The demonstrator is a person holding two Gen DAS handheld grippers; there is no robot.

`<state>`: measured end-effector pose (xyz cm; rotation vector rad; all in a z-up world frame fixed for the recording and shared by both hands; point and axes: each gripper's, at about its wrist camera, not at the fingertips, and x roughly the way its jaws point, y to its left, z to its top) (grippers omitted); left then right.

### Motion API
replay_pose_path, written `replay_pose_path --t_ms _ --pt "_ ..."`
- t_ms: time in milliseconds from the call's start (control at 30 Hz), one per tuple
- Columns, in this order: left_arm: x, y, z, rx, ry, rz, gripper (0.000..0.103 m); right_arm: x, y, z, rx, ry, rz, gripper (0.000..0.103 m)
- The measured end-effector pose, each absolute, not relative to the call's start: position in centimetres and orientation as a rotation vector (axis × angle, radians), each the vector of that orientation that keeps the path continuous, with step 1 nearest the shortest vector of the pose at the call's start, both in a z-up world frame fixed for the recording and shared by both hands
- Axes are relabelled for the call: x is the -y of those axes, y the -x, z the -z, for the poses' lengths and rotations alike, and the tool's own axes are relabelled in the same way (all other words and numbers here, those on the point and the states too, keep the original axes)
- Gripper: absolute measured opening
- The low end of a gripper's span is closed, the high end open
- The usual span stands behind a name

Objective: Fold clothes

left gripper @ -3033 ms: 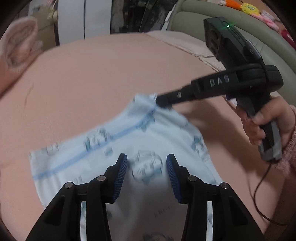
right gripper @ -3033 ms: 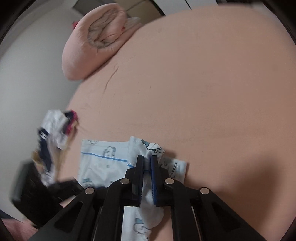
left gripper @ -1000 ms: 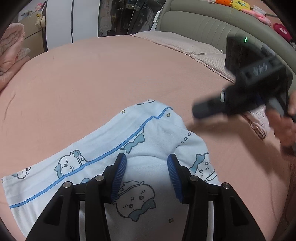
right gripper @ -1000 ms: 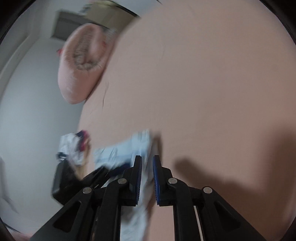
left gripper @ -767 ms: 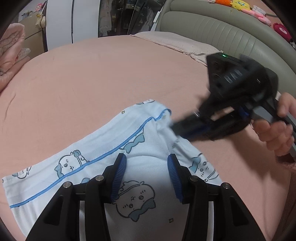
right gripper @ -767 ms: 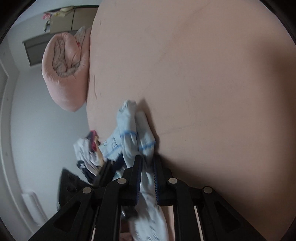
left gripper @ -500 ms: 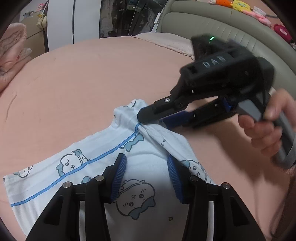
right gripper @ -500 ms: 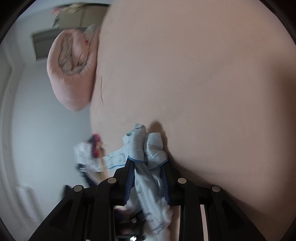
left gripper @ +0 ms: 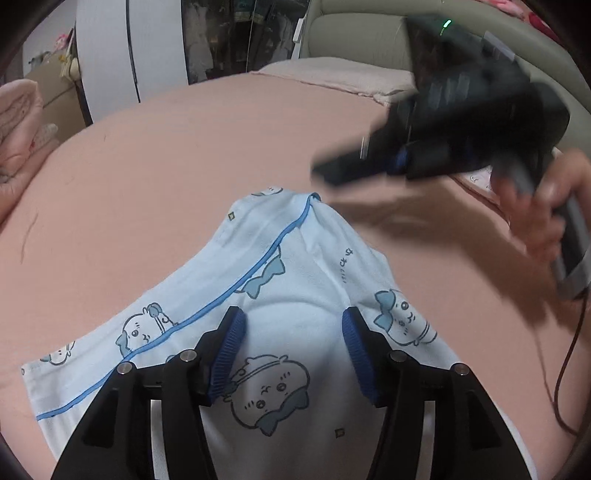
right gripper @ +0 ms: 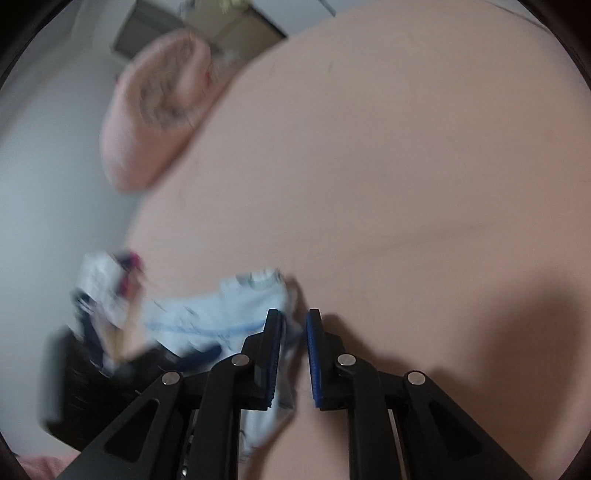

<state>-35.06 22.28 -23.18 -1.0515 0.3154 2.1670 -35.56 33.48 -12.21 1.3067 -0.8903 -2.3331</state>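
A pale blue garment printed with cartoon animals and a blue stripe lies folded on the pink bed. My left gripper hovers open just over its near part, nothing between the blue pads. In the left wrist view my right gripper, blurred, hangs above and to the right of the garment's far corner, apart from the cloth, held by a hand. The right wrist view shows my right gripper open, with the garment lying blurred below and left of its fingers.
The pink bed sheet stretches all around the garment. A rolled pink quilt lies at the bed's far side. A small heap of other clothes sits left of the garment. A grey headboard and a pillow stand behind.
My right gripper, shut on the garment's far corner half a second ago, has opened, let the cloth drop flat and pulled back to the right. The left gripper stayed in place.
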Motion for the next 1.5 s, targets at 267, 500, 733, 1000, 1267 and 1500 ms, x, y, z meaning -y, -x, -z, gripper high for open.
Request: replay_pose_path --t_ms 267,500,733,1000,1267,1500 --pt "-22.6 33.7 22.3 -0.330 1.025 -2.096 0.053 -28.5 34.4 9.4 0.357 -1.393 2.415 0.013" --pt "-20.4 35.7 21.4 -0.282 1.159 -2.063 0.066 -27.9 33.2 10.4 0.165 -1.508 2.529 0.026" --pt "-20.1 36.9 22.9 -0.629 1.127 -1.944 0.071 -23.6 31.1 11.7 -0.096 -1.437 2.423 0.024" --pt "-14.9 35.5 20.4 -0.609 0.937 -1.911 0.072 -25.8 31.2 9.2 0.041 -1.216 2.454 0.030" --pt "-7.3 33.5 20.7 -0.681 1.071 -1.862 0.072 -28.1 32.9 11.3 0.191 -1.393 2.409 0.004" --pt "-10.6 28.4 21.9 -0.742 0.983 -1.707 0.072 -17.0 26.7 10.0 -0.003 -1.381 2.093 0.032"
